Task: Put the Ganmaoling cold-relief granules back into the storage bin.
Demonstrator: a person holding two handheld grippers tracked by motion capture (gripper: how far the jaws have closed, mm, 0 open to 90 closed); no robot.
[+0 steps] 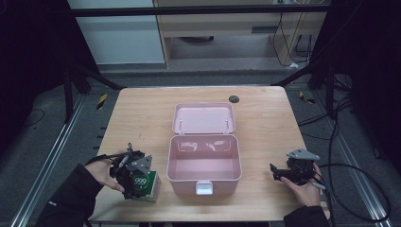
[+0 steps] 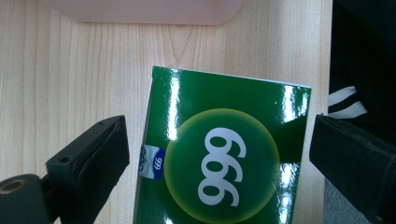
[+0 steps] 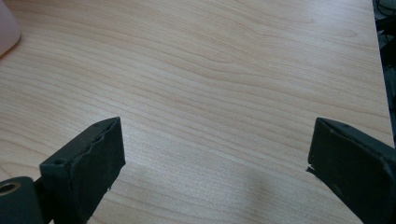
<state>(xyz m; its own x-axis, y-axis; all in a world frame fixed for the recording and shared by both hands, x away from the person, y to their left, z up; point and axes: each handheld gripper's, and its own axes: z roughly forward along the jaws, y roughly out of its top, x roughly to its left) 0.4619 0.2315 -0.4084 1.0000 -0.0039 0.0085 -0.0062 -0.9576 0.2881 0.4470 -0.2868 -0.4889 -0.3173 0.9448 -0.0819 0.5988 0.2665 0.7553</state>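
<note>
A green carton (image 2: 224, 163) printed with "999" lies flat on the wooden table (image 1: 142, 118) at the front left, next to an open pink case (image 1: 204, 137). My left gripper (image 2: 219, 154) is open and points down at the carton, one jaw on each side of it. A narrow gap shows at the left jaw, and the right jaw is almost at the carton's edge. In the high view that left gripper (image 1: 134, 176) covers part of the carton (image 1: 150, 188). My right gripper (image 3: 215, 158) is open over bare wood at the front right, with nothing between its jaws.
The pink case stands mid-table, its lid (image 1: 203, 118) laid back flat, its inside empty and a white latch (image 1: 204, 188) on its front. A small black disc (image 1: 234, 99) sits near the far edge. The table's right edge (image 3: 380, 70) runs close to the right gripper (image 1: 279, 172).
</note>
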